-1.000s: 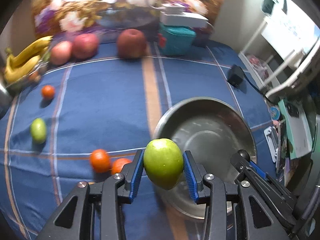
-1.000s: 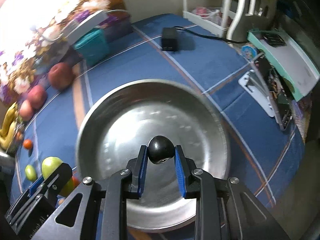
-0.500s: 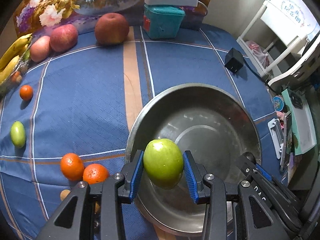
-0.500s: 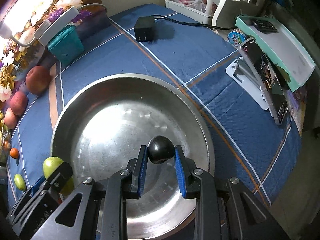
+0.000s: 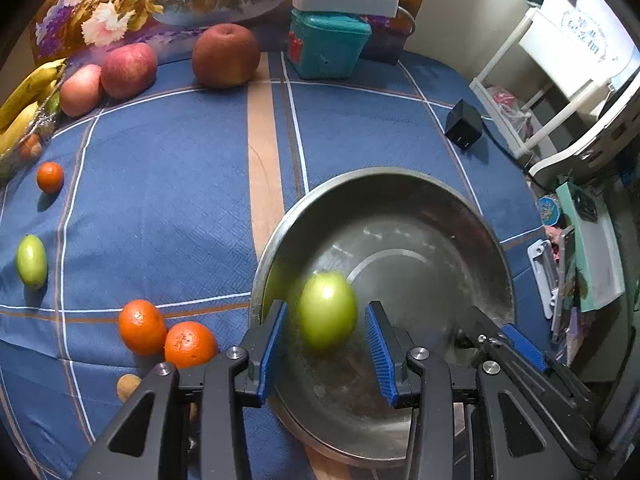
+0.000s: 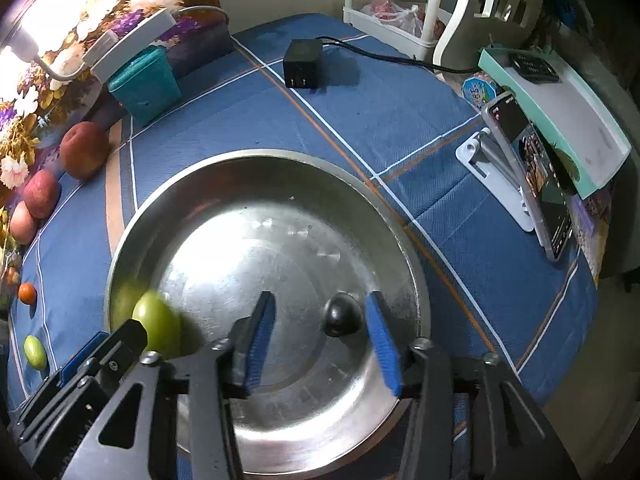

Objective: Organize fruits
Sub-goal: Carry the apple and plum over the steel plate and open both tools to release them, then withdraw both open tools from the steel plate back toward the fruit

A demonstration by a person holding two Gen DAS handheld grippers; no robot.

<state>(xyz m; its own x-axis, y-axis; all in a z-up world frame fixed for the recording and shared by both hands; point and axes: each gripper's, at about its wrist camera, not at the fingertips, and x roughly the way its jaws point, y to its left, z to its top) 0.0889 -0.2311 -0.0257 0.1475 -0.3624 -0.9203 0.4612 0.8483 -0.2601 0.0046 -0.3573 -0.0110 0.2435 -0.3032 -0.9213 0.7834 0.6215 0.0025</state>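
We are holding our left tool [image 5: 326, 342] over the near-left edge of the metal bowl [image 5: 472, 216], and its blue pads are standing wide apart. The green fruit [image 5: 328, 310] is sitting between them but touching neither; it is looking blurred, and in the right wrist view the green fruit [image 6: 156, 326] is lying against the bowl's [image 6: 360, 184] inner left wall. Our right tool [image 6: 322, 344] is hanging over the near side of the bowl, its pads also spread wide. The small dark fruit [image 6: 341, 314] is showing between them, close to the right pad, with a gap on its left; whether it is touching that pad we cannot tell.

The bowl is resting on a bench covered by a blue checked cloth [image 5: 168, 200]. Left of the bowl two oranges [image 5: 164, 336] are lying side by side, touching, with a small tan fruit [image 5: 127, 386] just beside them. Farther left a small green oval fruit [image 5: 31, 261] and a small orange [image 5: 50, 177] are lying well apart. Along the far edge three red apples [image 5: 128, 70] are sitting in a row, with bananas [image 5: 24, 96] at the left end and a teal box [image 5: 326, 50] to the right. A black charger [image 5: 464, 124] is lying beyond the bowl.
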